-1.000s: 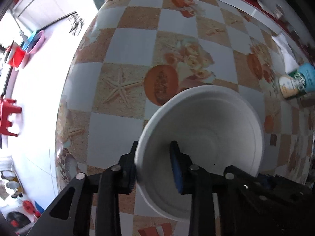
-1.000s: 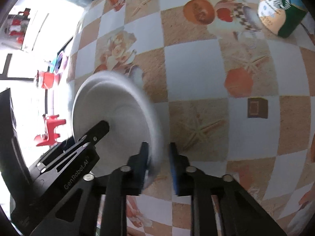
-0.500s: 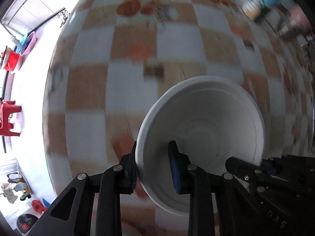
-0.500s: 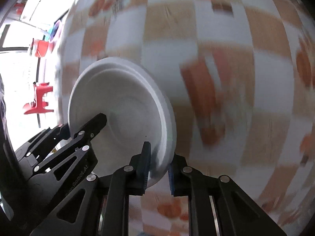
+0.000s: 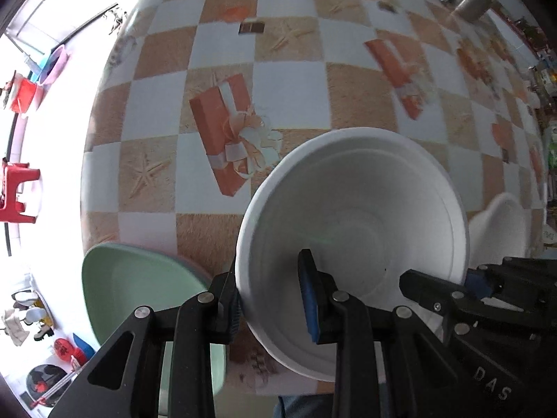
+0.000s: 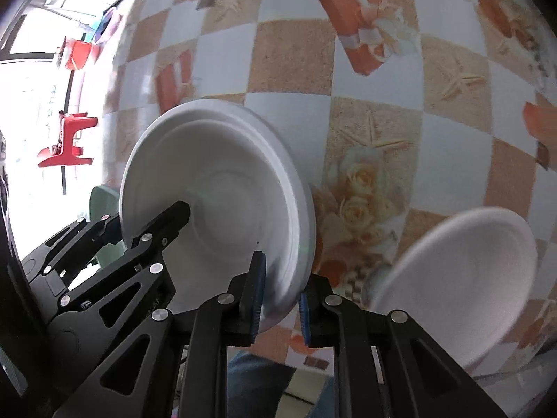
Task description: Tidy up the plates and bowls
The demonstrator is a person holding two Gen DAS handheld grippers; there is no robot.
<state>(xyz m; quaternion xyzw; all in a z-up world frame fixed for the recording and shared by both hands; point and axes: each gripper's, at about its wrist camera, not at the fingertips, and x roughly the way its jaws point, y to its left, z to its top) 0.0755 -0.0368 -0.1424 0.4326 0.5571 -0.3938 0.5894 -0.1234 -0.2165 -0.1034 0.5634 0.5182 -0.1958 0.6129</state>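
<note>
Both grippers hold one white bowl (image 5: 351, 237) above the checked tablecloth (image 5: 289, 80); bowl is tilted, its hollow facing the left camera.

Left gripper (image 5: 269, 299): jaws nearly closed, clamped across the bowl's near rim; one blue-padded finger (image 5: 308, 299) inside the bowl, the other outside against the wall.

Right gripper (image 6: 280, 296): jaws all but closed, pinching the opposite rim of the same bowl (image 6: 216, 205); in the left view it enters from the lower right edge of the bowl; in the right view the left gripper's black fingers reach in from the lower left.

Green bowl (image 5: 139, 299) rests on the table near its edge, to the left of the held bowl and partly behind the left gripper; second white bowl (image 6: 456, 278) sits on the cloth at lower right in the right view, apart from the held one.

Red stool (image 5: 15, 191) on the floor beyond the table; blue fabric at the bottom edge, a person's leg most likely.
</note>
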